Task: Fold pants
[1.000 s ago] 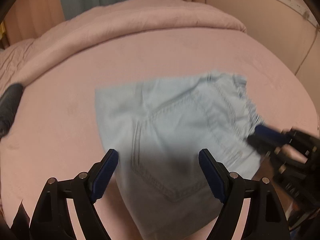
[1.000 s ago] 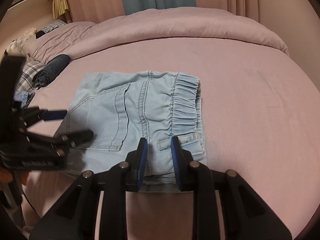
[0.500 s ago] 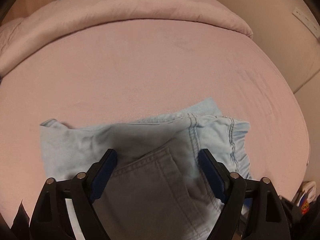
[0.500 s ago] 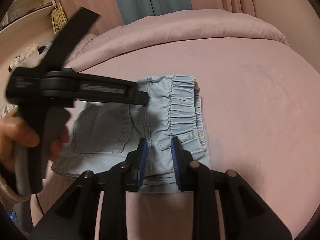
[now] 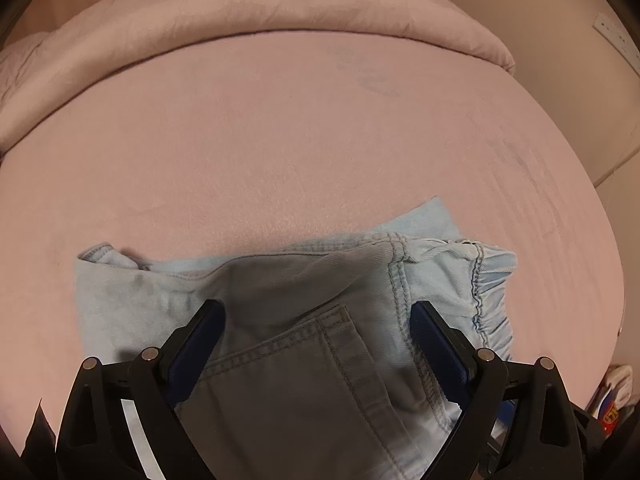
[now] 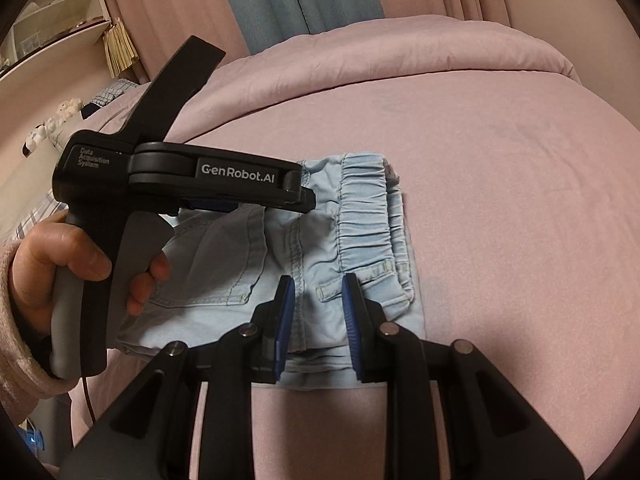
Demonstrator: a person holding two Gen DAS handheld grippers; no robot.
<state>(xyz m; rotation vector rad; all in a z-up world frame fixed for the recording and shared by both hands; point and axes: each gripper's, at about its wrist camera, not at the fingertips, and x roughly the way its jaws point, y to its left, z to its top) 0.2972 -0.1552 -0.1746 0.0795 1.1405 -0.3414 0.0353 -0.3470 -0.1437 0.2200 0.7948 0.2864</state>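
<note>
One pair of folded light-blue denim pants (image 6: 320, 248) is seen on the pink bed (image 6: 500, 184), beneath the left hand-held gripper (image 5: 316, 336), whose jaws have just been spreading, while the right hand-held gripper (image 6: 318, 312), narrowly parted, straddles its near edge.

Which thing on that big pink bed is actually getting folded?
On the pink bed, look near its front edge. The pale blue denim pants lie there, folded into a small rectangle. Their gathered elastic waistband and stitched back pocket set them apart from the plain bedding.
</note>
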